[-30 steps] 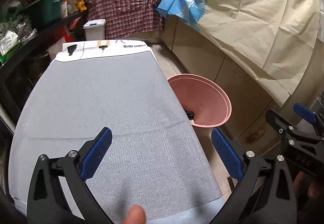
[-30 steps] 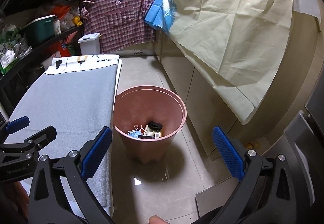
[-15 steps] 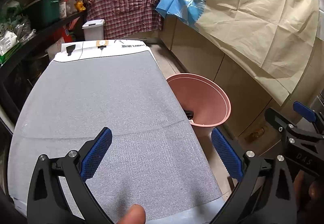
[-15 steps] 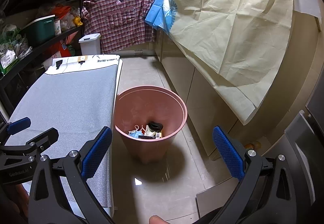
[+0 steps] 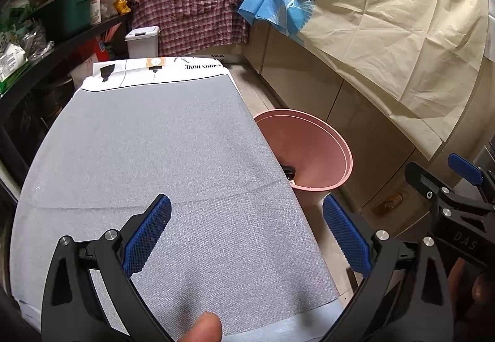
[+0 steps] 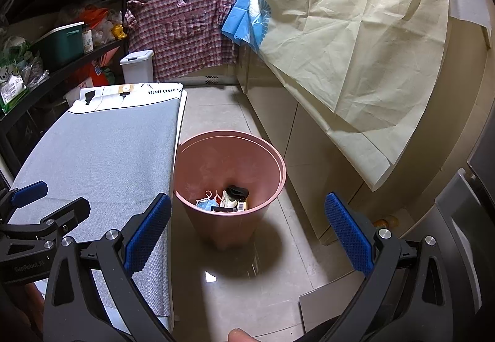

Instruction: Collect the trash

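Observation:
A pink trash bin (image 6: 229, 156) stands on the floor right of the grey-covered table (image 6: 99, 150). Several pieces of trash (image 6: 224, 201) lie at its bottom, among them a blue face mask and a black item. My right gripper (image 6: 247, 233) is open and empty, held above the floor just in front of the bin. My left gripper (image 5: 246, 233) is open and empty over the near right part of the table (image 5: 148, 150). The bin (image 5: 312, 153) shows beside the table's right edge in the left wrist view. The right gripper (image 5: 448, 187) appears at that view's right.
Kitchen cabinets draped with a cream cloth (image 6: 355, 41) run along the right. Dark shelves (image 6: 62, 41) with boxes stand on the left. A small white lidded bin (image 6: 137, 66) and a hanging plaid shirt (image 6: 182, 32) are at the back. The floor is tiled.
Both grippers stay open and nearly still. The left view has drifted slightly, so the bin sits a little lower and closer to the table edge.

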